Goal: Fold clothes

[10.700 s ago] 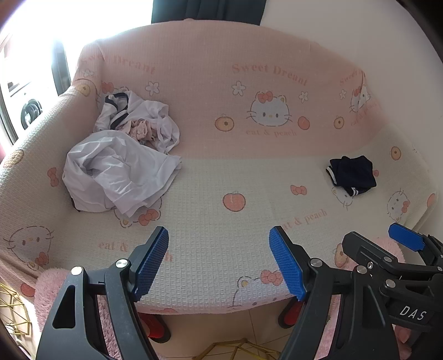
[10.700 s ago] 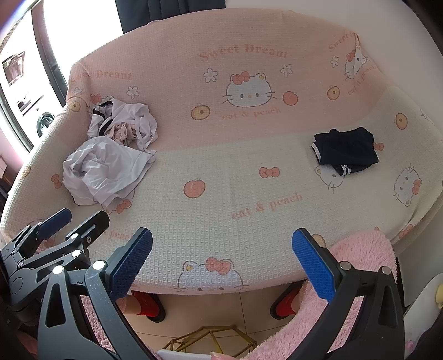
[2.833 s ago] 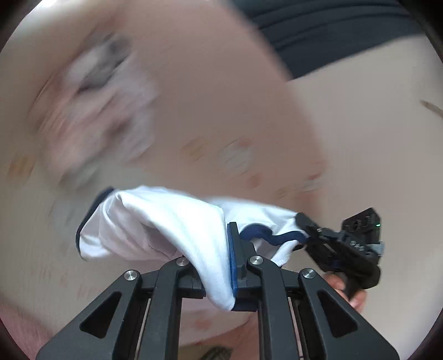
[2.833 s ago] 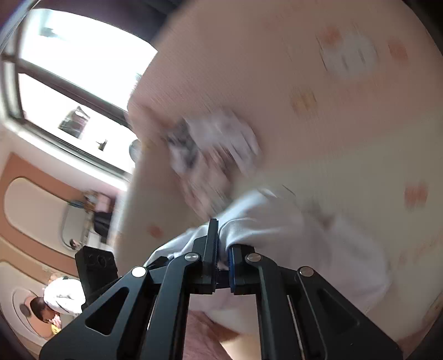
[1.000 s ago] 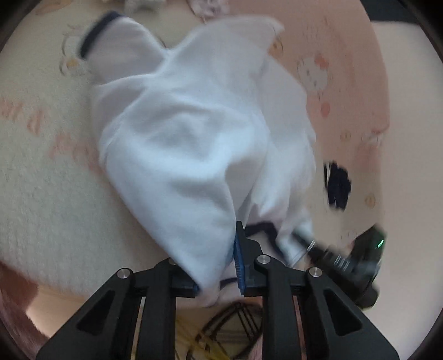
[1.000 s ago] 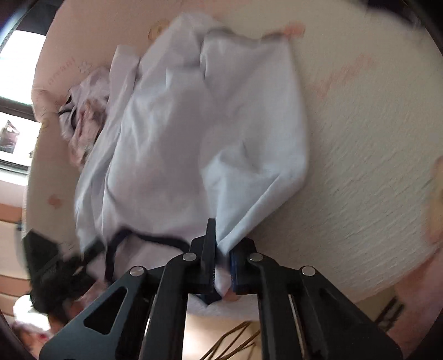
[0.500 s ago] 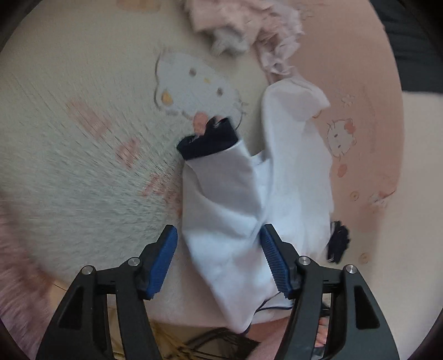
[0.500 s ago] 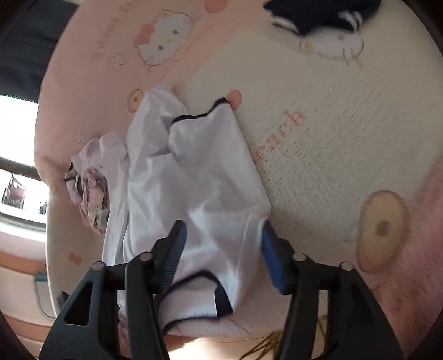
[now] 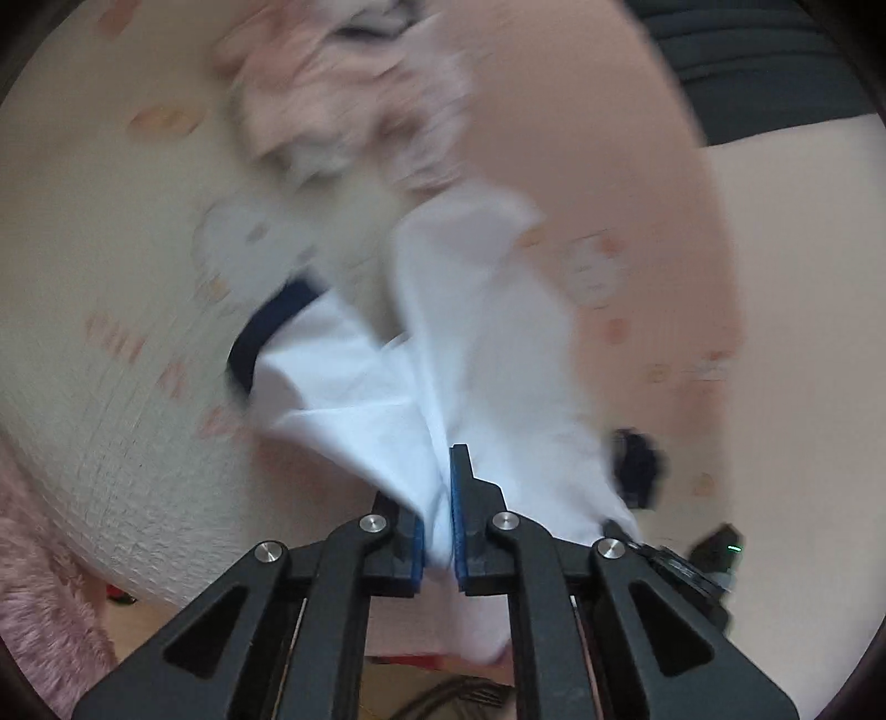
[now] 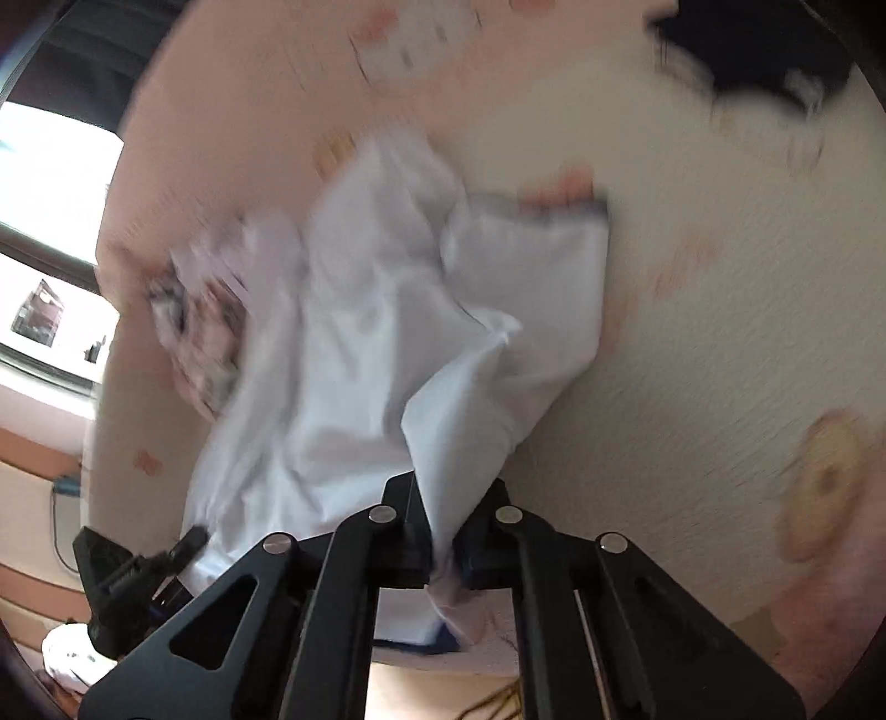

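Left gripper (image 9: 440, 531): its jaws are closing, and the blue pads already pinch a fold of the white garment (image 9: 470, 354) between them; cloth bulges out above and hangs below the pads.
Right gripper (image 10: 443, 545): clenched on another fold of the same white garment (image 10: 387, 343), the cloth drawn into a tight peak where it enters the jaws.
White garment, place: spread over the seat of the sofa cover (image 9: 99, 310), from near the front edge back toward the pink backrest; both pinched folds are lifted off the cover near the front edge.
White garment, trim: a dark navy band (image 9: 266, 332) shows at one opening in the left wrist view, lying toward the left side of the seat; a dark edge also runs along the far hem (image 10: 576, 207) in the right wrist view.
Other clothes: a crumpled pale pink and white heap (image 9: 354, 105) lies at the back of the seat, by the left end of the sofa, touching or just beside the white garment; too blurred to tell which.
Dark item: a folded navy piece (image 10: 758, 52) sits toward the right end of the seat, well apart from the white garment.
Sofa cover: cream seat and pink backrest with cat and peach prints, much blurred.
Front edge: a fluffy pink rug (image 9: 39, 598) shows below it at the left.
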Tool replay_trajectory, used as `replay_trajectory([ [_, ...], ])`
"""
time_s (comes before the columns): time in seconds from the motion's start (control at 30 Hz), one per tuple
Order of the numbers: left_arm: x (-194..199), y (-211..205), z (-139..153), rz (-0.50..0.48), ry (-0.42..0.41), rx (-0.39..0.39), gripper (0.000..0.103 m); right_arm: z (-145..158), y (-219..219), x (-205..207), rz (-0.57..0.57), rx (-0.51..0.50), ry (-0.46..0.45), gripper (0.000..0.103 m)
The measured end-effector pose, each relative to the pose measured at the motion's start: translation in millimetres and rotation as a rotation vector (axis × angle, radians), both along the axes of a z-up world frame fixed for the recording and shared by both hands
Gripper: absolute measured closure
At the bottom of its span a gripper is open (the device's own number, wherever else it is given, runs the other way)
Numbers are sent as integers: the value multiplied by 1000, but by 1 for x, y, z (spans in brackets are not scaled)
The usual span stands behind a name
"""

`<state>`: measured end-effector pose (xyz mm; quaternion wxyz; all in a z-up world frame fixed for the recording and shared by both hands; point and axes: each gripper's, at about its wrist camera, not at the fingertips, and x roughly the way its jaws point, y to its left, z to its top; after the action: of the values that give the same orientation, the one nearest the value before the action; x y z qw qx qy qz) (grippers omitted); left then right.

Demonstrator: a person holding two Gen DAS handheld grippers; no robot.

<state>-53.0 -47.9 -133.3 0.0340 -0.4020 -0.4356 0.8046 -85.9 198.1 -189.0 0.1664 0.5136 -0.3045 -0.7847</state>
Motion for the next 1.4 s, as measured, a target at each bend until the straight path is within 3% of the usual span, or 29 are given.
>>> replay_trajectory([
  [0.1, 15, -9, 53, -22, 133, -5, 95, 43, 15, -4, -33, -116, 65, 99],
  [0.17, 18, -12, 80, -43, 173, -67, 95, 76, 23, 1, -19, -203, 135, 98],
  [0.2, 12, -11, 84, -49, 155, -90, 95, 92, 25, 3, 2, -230, 168, 97],
  [0.27, 7, -10, 56, -50, 64, -44, 95, 105, 22, 4, 28, -168, 174, 92],
  [0.33, 3, -10, 27, -51, -28, 5, 95, 93, 18, 2, 21, -85, 117, 66],
  [0.53, 18, 12, -39, -5, -282, 45, 93, 9, 23, 18, -54, 92, -169, 62],
  [0.6, 28, 16, -44, 38, -319, 38, 88, 0, 34, 25, -101, 149, -198, 62],
  [0.67, 42, 18, -41, 80, -336, 12, 67, 2, 51, 32, -175, 171, -188, 60],
  [0.7, 47, 20, -39, 82, -342, 0, 61, 5, 58, 35, -207, 185, -177, 59],
  [0.8, 57, 28, -31, 82, -358, -81, 59, 19, 63, 38, -269, 282, -117, 59],
  [0.9, 54, 54, -26, -41, -373, -179, 61, 20, 52, 33, -185, 370, -95, 59],
  [1.03, 44, 90, -54, -213, -401, -43, 61, -2, 33, 29, -80, 367, -156, 59],
  [1.1, 35, 104, -66, -256, -425, -78, 61, -8, 24, 28, -45, 384, -159, 59],
  [1.17, 24, 101, -74, -237, -452, -157, 61, -11, 14, 26, 5, 468, -146, 59],
  [1.23, 19, 86, -70, -167, -456, -192, 61, -25, 3, 25, 91, 556, -205, 57],
  [1.33, 24, 63, -56, -61, -445, -299, 61, -31, -5, 35, 168, 578, -239, 51],
  [1.4, 30, 55, -58, -54, -451, -276, 61, -32, -10, 44, 231, 580, -268, 47],
])
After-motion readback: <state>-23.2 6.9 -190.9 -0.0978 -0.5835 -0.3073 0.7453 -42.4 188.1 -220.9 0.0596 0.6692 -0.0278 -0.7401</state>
